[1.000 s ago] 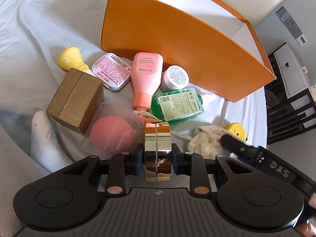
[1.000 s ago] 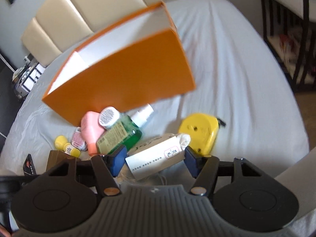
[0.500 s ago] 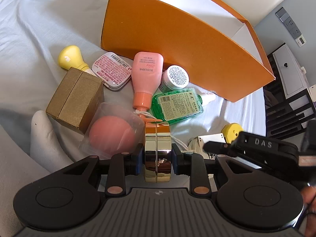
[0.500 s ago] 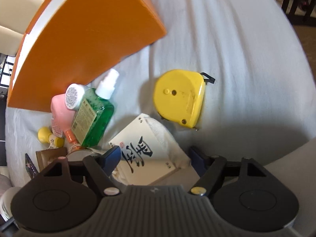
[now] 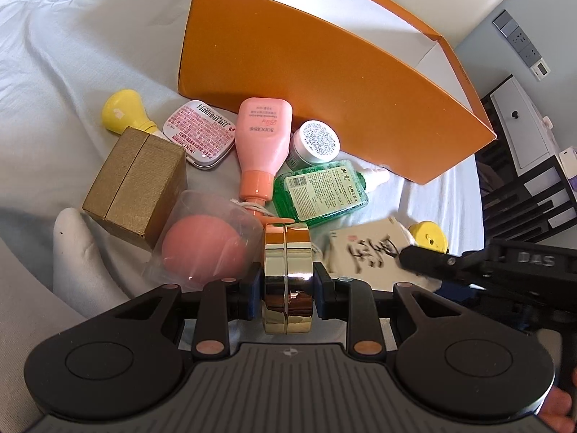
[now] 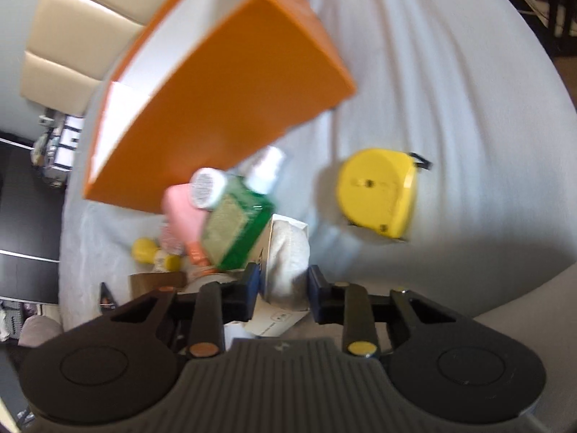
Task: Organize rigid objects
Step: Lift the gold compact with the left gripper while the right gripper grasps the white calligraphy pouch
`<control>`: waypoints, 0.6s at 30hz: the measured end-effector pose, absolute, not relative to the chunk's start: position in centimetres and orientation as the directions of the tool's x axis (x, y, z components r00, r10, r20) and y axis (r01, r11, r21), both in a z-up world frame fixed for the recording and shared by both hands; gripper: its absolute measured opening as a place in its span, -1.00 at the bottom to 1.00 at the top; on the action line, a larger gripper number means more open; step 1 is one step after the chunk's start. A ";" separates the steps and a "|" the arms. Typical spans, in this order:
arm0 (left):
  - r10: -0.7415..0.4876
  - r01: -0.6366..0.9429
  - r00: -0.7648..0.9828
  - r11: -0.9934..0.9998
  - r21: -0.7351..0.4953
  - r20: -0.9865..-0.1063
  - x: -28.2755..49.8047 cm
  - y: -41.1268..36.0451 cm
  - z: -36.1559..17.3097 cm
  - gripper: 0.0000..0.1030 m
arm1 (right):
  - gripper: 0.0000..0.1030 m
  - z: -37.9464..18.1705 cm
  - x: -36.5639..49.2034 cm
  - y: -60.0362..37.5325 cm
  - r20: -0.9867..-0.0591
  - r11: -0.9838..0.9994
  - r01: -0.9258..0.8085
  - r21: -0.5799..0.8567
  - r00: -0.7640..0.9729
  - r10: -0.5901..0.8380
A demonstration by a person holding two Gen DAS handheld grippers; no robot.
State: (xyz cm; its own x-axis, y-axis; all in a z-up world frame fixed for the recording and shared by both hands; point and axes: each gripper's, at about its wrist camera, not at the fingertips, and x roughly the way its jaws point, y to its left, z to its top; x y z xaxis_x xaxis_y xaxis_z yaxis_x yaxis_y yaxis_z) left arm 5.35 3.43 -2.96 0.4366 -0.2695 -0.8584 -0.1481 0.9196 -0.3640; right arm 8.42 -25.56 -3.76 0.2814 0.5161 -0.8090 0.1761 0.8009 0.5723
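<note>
A shiny gold round tin is clamped on edge between the narrowly set jaws of the left gripper, above the white bed sheet. Just beyond it a pink ball in a clear case is seen, touching a gold cardboard box. Further back lie a pink bottle, a pink-printed flat tin, a yellow bulb-shaped bottle, a small white jar and a green bottle, all beside the near wall of a large orange box that stands open on the bed.

The jaws of the right gripper have just been closing and are now pressed onto a white carton with black lettering, which is partly wrapped in a pale cloth pouch. In the right wrist view, which is blurred, the carton is seen between the blue pads. A yellow tape measure lies apart on the sheet to the right of the pile.
</note>
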 end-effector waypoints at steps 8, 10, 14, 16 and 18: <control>-0.272 -0.141 0.446 0.920 -0.367 -0.853 5.1 3.5 -3.0 -0.38 | -0.23 -3.8 7.8 -21.8 -0.852 0.870 0.139 0.474 0.321 0.413; -0.266 -0.137 0.449 0.923 -0.360 -0.853 5.2 3.4 -3.0 -0.38 | -0.31 -3.8 7.3 -22.0 -0.849 0.872 0.139 0.470 0.343 0.403; -0.257 -0.126 0.442 0.931 -0.343 -0.860 5.6 2.8 -3.6 -0.39 | -0.35 -3.7 6.7 -22.3 -0.836 0.861 0.145 0.488 0.362 0.413; -0.258 -0.126 0.459 0.928 -0.350 -0.850 5.3 2.9 -3.4 -0.39 | -0.42 -3.5 6.4 -22.3 -0.829 0.859 0.145 0.491 0.380 0.409; -0.262 -0.114 0.467 0.929 -0.351 -0.844 5.0 3.1 -3.1 -0.39 | -0.47 -2.9 6.1 -22.7 -0.817 0.850 0.146 0.506 0.399 0.417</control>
State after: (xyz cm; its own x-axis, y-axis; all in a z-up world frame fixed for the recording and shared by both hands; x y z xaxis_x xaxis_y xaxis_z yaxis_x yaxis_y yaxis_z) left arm 4.96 3.09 -3.05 0.4673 -0.2616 -0.8445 -0.1140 0.9294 -0.3510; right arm 6.14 -22.66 -2.92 0.3989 0.4174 -0.8165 0.1464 0.8500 0.5060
